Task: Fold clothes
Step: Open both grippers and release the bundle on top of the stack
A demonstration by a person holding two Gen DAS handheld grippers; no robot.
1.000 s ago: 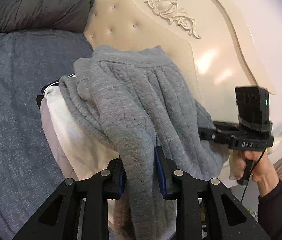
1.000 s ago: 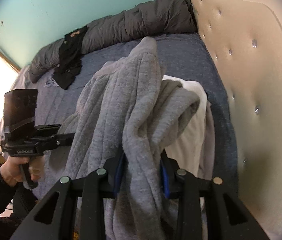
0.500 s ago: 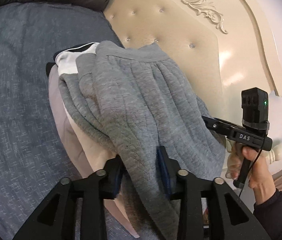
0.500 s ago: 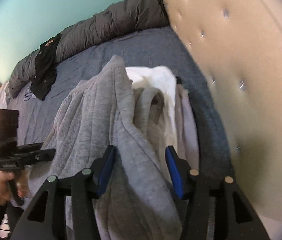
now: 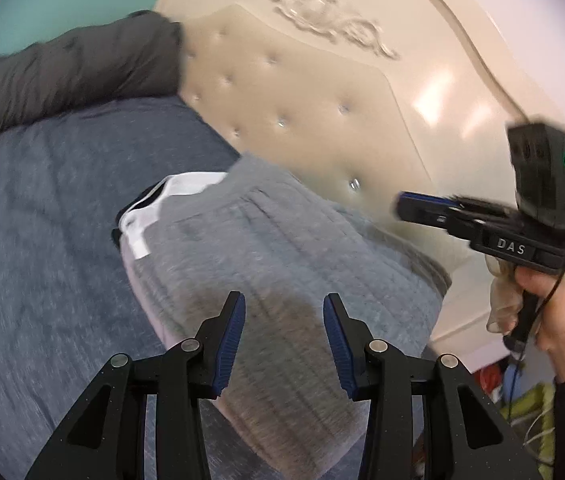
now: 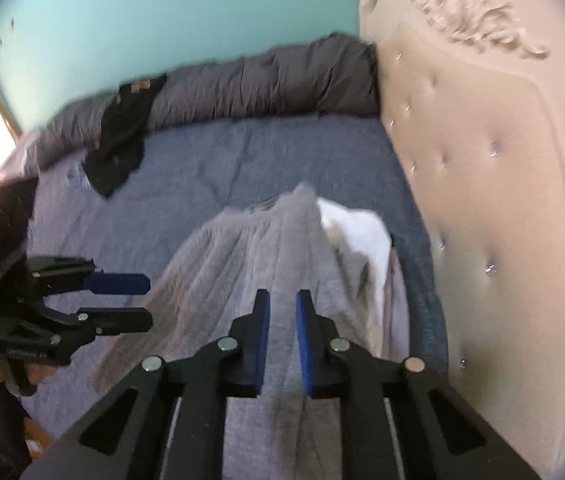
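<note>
A grey quilted garment point(image 5: 282, 248) lies folded over a pile of white point(image 5: 186, 186) and pale clothes on the blue-grey bed point(image 5: 42, 240). My left gripper point(image 5: 284, 340) hovers just above its near edge, open, with nothing between the pads. In the right wrist view the grey garment point(image 6: 250, 264) drapes down towards me over the white one point(image 6: 356, 228). Above it my right gripper point(image 6: 282, 336) has its jaws closing to a narrow gap, and no cloth is pinched. The left gripper point(image 6: 138, 298) shows at the left, and the right gripper point(image 5: 406, 206) at the right beside the headboard.
A cream tufted headboard point(image 6: 482, 200) runs along the bed's right side. A rolled dark grey duvet point(image 6: 262, 80) lies along the teal wall, with a black garment point(image 6: 122, 140) draped over it. A hand point(image 5: 550, 312) in a dark sleeve holds the right gripper's handle.
Both grippers have let go of the grey garment, which has dropped onto the pile. Both have drawn back and tilted up. The right jaws spread wide, then narrowed again.
</note>
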